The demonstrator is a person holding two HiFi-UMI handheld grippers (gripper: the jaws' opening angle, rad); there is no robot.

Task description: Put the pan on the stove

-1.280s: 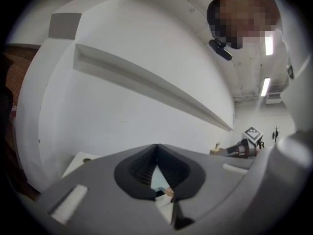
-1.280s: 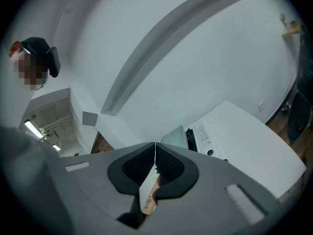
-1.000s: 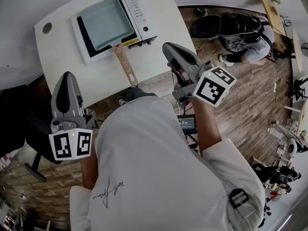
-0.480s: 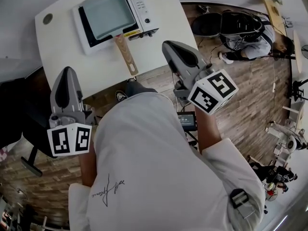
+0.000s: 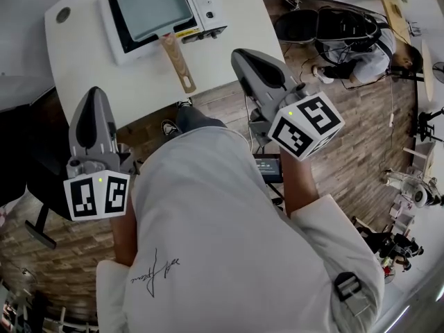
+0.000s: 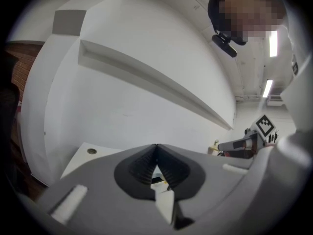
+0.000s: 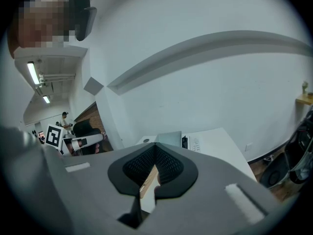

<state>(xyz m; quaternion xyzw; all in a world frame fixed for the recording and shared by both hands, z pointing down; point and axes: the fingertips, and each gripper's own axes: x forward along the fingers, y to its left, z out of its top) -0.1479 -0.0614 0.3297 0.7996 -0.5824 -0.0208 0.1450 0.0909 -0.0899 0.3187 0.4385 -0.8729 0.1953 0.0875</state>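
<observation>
Grey moulded jaws on the left tool (image 6: 156,148) stand together with nothing between them. The right tool (image 7: 155,147) is likewise closed and empty. Both tools are held back at the near side of the table (image 5: 90,54), well apart from anything on it. The pan (image 5: 152,7), shallow, rectangular and pale grey-green inside, lies on the dark cooking face of the white stove (image 5: 201,2) at the far part of the table. Its wooden handle (image 5: 177,61) juts out over the table top towards the person. Judged from this position, the placement called for appears already made. The pan looks rigid and of modest weight, with most of that weight in the body, so a grip far out on the handle would likely let it droop or twist. The handle is the proper place to take hold, close to where it joins the pan. Bare wood should give the pads fair friction, while the smooth pan wall would likely slip. The table is white, smooth and level, with a small round grommet (image 5: 63,14) near its far left corner. Beyond it the floor (image 5: 361,137) is wood plank, another person (image 5: 361,54) crouches at the far right, and the walls are plain white.
</observation>
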